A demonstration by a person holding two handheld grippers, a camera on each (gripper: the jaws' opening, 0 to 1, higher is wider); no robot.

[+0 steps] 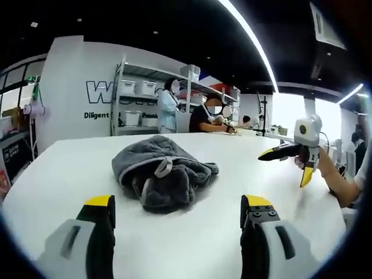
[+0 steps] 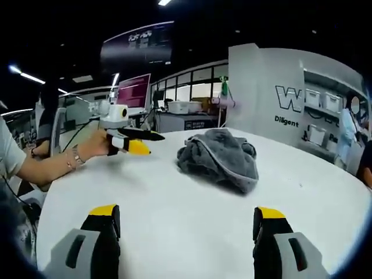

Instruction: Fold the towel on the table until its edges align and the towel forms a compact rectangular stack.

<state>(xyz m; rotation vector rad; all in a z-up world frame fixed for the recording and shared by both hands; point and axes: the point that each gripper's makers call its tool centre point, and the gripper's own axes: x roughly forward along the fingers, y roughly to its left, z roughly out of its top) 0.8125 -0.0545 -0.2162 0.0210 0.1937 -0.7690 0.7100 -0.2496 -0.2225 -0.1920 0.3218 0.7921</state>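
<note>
Both claws hang released over the white table [image 1: 70, 168], the left claw [image 1: 177, 212] having the crumpled gray towel [image 1: 160, 174] close ahead between its jaws, while the right claw [image 2: 186, 224] sits farther off, towel slightly right of its line.
</note>
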